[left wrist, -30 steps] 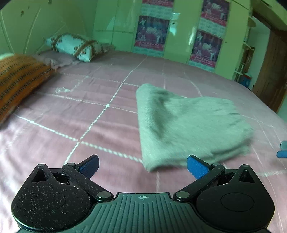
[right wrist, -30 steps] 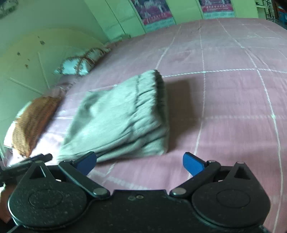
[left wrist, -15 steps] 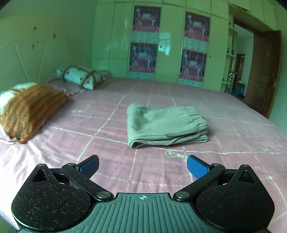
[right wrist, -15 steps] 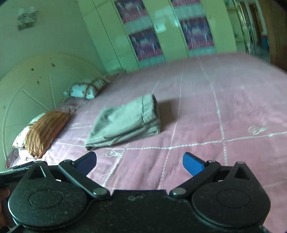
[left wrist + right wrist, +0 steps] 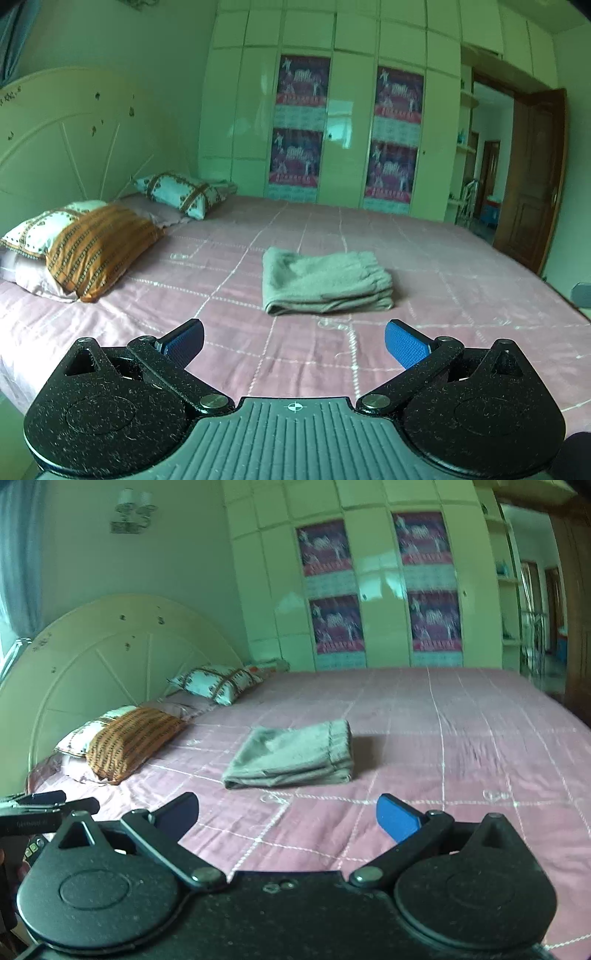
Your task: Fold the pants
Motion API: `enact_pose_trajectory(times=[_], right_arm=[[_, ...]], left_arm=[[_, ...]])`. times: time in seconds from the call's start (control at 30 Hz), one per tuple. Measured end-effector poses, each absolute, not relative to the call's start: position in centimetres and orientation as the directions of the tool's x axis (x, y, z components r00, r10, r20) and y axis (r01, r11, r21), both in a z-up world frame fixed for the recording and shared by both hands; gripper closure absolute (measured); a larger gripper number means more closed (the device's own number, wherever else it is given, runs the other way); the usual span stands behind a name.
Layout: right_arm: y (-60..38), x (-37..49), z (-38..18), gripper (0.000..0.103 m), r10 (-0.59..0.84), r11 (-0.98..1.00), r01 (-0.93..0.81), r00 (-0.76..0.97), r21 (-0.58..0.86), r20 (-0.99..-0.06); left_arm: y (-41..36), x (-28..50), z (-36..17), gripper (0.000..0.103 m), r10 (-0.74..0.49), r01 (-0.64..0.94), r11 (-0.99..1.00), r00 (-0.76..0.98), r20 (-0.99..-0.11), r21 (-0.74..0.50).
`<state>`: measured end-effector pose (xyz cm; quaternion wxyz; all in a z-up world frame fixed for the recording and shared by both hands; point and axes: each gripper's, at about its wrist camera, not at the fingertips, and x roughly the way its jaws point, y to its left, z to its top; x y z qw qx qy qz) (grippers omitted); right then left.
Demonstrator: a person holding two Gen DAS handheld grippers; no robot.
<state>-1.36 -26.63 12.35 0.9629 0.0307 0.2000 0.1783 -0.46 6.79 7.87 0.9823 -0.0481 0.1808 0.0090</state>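
Grey pants lie folded into a compact, layered rectangle near the middle of a bed covered by a pink quilted bedspread with pale stitched lines. Their gathered waistband sits at the right end of the stack. The left gripper hangs over the near edge of the bed, well apart from the pants, its blue-padded fingers spread wide and holding nothing. The right gripper is likewise spread and empty, also well back from the pants. At the left, an orange patterned pillow and a floral pillow rest by a cream headboard. Behind the bed stands a pale wardrobe bearing posters.
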Motion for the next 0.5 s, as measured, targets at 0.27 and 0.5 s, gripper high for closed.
enact_pose_trajectory(times=[0.27,0.5], right_arm=[[-25.0,-5.0,13.4,0.006,0.379,0.925,-0.366,0.86,0.106,-0.342],[-24.8,-5.9,14.8,0.006,0.36,0.933,-0.347,0.876,0.099,-0.321]], left_arm=[[4.2,-4.1,10.3,0.0,0.005,-0.019,0.999,0.956,-0.292,-0.047],[3.8,-4.8,11.4,0.0,-0.025,0.007,0.998,0.962,-0.273,-0.067]])
